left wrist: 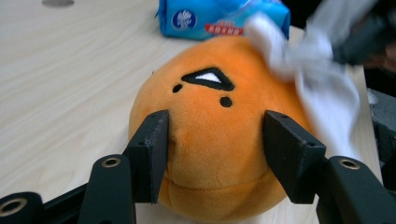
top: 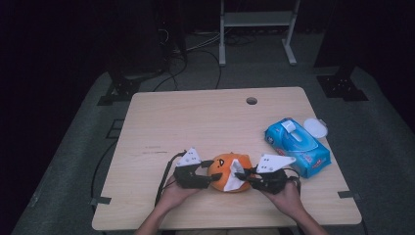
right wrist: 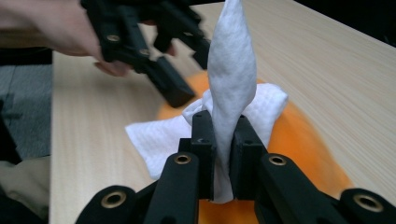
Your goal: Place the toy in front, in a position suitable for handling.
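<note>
Where white wipe (right wrist: 232, 79) drapes, round plush (left wrist: 219, 135).

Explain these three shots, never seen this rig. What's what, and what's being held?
No robot here: a person holds a two-jaw tool in each hand. The high view looks down on the table; the other two views ride on the tools and look along their black jaws. The left tool has its jaws on either side of an orange plush toy, pads at its sides. The right tool is shut on a white wipe draped over the toy. A blue wipes pack and a round white lid lie to the right.
</note>
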Available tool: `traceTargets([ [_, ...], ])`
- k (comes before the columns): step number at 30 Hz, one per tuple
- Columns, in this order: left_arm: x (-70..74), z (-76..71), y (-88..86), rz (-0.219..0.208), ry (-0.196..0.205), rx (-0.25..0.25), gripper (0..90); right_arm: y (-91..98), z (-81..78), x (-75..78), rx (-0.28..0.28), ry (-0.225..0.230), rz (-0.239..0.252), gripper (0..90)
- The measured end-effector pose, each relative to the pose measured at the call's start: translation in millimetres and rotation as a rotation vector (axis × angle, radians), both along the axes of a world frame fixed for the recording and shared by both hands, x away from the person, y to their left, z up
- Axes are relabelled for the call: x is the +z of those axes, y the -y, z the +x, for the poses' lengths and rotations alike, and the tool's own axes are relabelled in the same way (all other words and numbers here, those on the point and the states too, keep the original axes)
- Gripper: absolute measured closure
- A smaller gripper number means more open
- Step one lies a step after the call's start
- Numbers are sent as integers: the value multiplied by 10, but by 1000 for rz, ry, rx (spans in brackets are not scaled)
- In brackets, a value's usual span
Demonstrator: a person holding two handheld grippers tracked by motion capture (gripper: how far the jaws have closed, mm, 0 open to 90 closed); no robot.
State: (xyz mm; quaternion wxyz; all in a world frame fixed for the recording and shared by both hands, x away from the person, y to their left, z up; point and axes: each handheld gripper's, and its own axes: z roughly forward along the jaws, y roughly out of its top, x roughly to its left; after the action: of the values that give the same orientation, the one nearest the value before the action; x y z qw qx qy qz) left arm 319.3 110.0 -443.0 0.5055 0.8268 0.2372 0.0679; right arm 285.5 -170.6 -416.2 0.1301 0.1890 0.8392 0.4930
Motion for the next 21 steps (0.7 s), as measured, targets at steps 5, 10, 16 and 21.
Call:
traceTargets([
  [5, -9, 8, -42, -10, -22, -13, 406, 207, 70, -37, -41, -49, 35, 812],
  [10, 108, 22, -35, -125, -16, -24, 287, 84, -8, -78, 45, -52, 18, 812],
  [16, 8, 33, 38, -79, -29, -11, 352, -16, -118, -57, 125, -28, -15, 813],
  [21, -14, 35, 1, -54, -21, -20, 375, 163, 75, -45, 12, -54, 34, 813],
])
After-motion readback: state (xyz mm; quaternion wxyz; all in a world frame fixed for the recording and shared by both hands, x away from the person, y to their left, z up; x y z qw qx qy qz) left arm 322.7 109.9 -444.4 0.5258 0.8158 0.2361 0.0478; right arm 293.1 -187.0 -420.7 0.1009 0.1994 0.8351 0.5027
